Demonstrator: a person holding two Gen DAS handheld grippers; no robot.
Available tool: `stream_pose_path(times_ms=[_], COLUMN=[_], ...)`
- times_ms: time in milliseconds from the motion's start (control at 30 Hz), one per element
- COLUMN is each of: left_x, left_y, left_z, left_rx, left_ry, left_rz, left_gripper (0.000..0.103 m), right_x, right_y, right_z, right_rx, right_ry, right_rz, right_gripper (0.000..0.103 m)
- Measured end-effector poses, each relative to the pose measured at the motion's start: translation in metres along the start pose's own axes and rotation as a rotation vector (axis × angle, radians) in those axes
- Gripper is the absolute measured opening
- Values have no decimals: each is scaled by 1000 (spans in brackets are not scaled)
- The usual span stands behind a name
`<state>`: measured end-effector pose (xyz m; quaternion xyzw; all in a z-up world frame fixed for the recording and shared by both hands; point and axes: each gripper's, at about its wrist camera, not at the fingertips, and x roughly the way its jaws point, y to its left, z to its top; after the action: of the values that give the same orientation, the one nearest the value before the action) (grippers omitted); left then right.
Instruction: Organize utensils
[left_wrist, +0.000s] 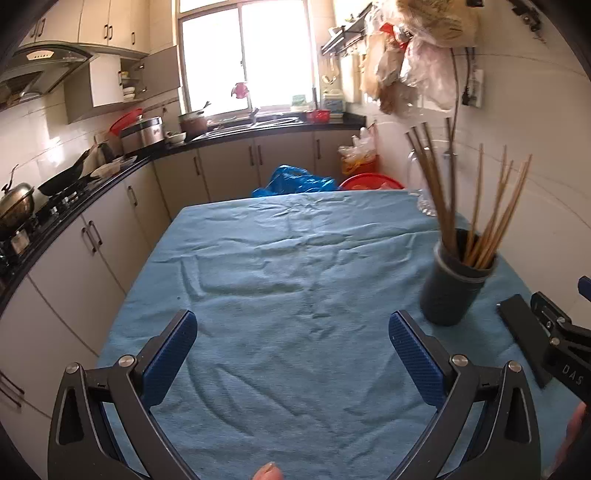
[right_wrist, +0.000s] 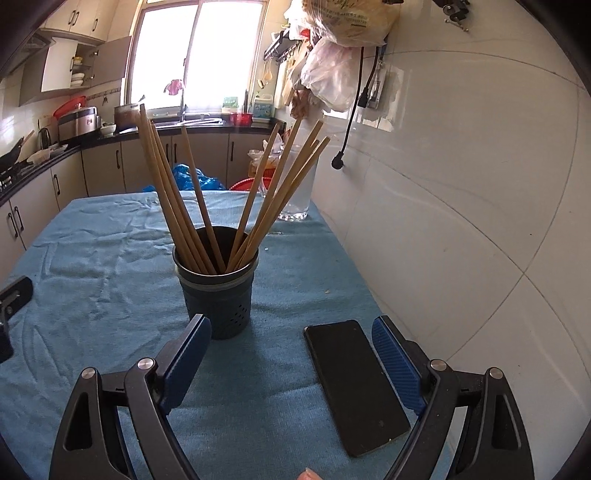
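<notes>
A dark round holder (right_wrist: 217, 291) stands upright on the blue cloth, with several wooden chopsticks (right_wrist: 177, 199) fanned out of its top. In the left wrist view the same holder (left_wrist: 456, 290) sits to the right, its chopsticks (left_wrist: 436, 184) blurred. My left gripper (left_wrist: 292, 325) is open over bare cloth, nothing between its blue pads. My right gripper (right_wrist: 291, 325) is open too, just short of the holder, which stands ahead of its left fingertip. Part of the right gripper (left_wrist: 561, 332) shows at the left wrist view's right edge.
A black phone (right_wrist: 354, 384) lies flat on the cloth by my right gripper's right finger. A clear glass jar (right_wrist: 299, 184) stands at the table's far right corner against the tiled wall (right_wrist: 461, 221). Kitchen counters (left_wrist: 92, 184) run along the left and back.
</notes>
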<state>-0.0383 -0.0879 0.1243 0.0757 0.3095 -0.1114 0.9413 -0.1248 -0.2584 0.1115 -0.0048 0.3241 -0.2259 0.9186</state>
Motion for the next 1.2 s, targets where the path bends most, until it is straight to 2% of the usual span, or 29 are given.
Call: stream_pose_path(times_ms=[133,367,467,600,867,1033,1200], left_x=[-10,-44,-62,-87,-127,-145,-144], left_y=[-10,-20,-19,-17,-19,-13,-4], left_z=[0,-12,-22,-43,-78,-90,-97], left_rx=[32,82,76,81,77,45,33], left_ry=[0,-64,-83,-115,-117,-134,-132], left_rz=[-4,-6,-8,26,25,8,49], left_gripper=[103,103,103,103,103,103,103], right_x=[-14,-51,-69,-91,-131,-141,-143], right_y=[-8,-16,-17,-22,-19,-14,-9], right_z=[-6,-23,-31,-49,-95,-104,-103], right_rx=[14,42,59,100,155,149,143], right_ry=[-13,-45,-67,-83,-97,-104,-139], right_rz=[-3,11,17,36,68,96,64], right_gripper=[92,92,92,92,92,92,92])
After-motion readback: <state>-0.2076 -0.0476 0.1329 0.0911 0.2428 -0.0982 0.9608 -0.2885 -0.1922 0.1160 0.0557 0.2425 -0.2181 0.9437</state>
